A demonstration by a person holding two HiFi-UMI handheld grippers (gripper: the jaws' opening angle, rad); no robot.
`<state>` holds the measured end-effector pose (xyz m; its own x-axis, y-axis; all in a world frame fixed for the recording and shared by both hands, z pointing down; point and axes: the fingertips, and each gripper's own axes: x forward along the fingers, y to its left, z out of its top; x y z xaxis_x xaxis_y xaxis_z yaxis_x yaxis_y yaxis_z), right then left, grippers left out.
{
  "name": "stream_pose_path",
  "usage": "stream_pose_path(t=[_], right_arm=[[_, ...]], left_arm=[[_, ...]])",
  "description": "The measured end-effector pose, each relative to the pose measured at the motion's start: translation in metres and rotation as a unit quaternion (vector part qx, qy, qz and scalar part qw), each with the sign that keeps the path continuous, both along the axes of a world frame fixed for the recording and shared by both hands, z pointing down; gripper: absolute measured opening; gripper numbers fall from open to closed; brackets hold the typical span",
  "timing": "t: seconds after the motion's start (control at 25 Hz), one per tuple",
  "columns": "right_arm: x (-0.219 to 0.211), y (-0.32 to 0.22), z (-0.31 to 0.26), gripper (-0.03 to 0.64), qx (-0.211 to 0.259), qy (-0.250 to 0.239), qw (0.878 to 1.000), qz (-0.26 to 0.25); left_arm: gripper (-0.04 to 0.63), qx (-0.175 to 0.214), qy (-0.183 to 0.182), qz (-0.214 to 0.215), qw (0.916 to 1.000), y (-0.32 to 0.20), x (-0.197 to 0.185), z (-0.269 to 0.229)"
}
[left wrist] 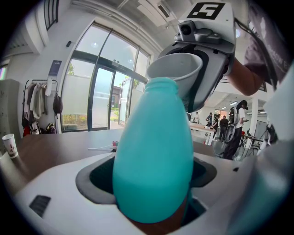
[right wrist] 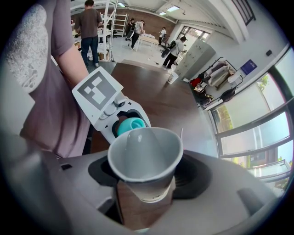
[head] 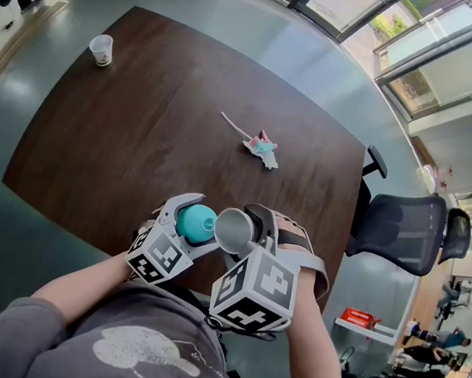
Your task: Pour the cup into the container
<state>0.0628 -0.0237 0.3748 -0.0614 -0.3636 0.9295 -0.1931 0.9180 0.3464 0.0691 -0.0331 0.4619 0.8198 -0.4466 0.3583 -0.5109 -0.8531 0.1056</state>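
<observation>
Both grippers are held up at the near edge of the dark table, close in front of the person's body.

Left gripper: jaws clamped on the teal container. It is a bottle shape, wide at the body and narrow at the neck. Its body sits squarely between the jaws and its open mouth points away from the gripper, toward the right gripper.

Right gripper: jaws stand fairly wide and are closed on the pale paper cup, gripping its lower body. The cup is tipped, with its open mouth turned toward the container.

Relation: the cup's rim is just beside the container's mouth and slightly above it, as the left gripper view shows. I cannot tell whether rim and mouth touch. The two grippers are close together, side by side.

Elsewhere on the table:
- A second paper cup stands upright at the far left corner.
- A small pink-and-teal item with a thin stick lies mid-table, to the right.

An office chair stands off the table's right edge.
</observation>
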Motion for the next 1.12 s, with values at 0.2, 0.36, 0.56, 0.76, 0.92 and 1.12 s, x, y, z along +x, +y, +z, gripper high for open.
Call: stream_pose_path(t=[0.2, 0.36, 0.56, 0.76, 0.92, 1.12], right_arm=[[-0.004, 0.002, 0.003, 0.288, -0.008, -0.053, 0.998, 0.016], [-0.007, 0.002, 0.000, 0.288, -0.005, -0.092, 0.995, 0.031], [-0.010, -0.002, -0.008, 0.288, 0.005, -0.182, 0.982, 0.058], [0.001, -0.021, -0.032, 0.288, 0.060, -0.326, 0.936, 0.120], [0.026, -0.037, -0.049, 0.288, 0.141, -0.430, 0.876, 0.166], [0.052, -0.036, -0.049, 0.288, 0.202, -0.518, 0.806, 0.202]], left_arm=[[0.431, 0.004, 0.007, -0.008, 0.9999, -0.003, 0.000, -0.001], [0.431, 0.005, 0.010, -0.013, 0.9999, -0.003, -0.002, 0.000], [0.431, 0.010, 0.013, -0.017, 0.9997, -0.004, -0.004, 0.000], [0.431, 0.014, 0.015, -0.019, 0.9996, -0.007, -0.007, 0.001], [0.431, 0.017, 0.018, -0.021, 0.9995, -0.009, -0.010, 0.005], [0.431, 0.022, 0.016, -0.033, 0.9991, -0.016, -0.019, 0.003]])
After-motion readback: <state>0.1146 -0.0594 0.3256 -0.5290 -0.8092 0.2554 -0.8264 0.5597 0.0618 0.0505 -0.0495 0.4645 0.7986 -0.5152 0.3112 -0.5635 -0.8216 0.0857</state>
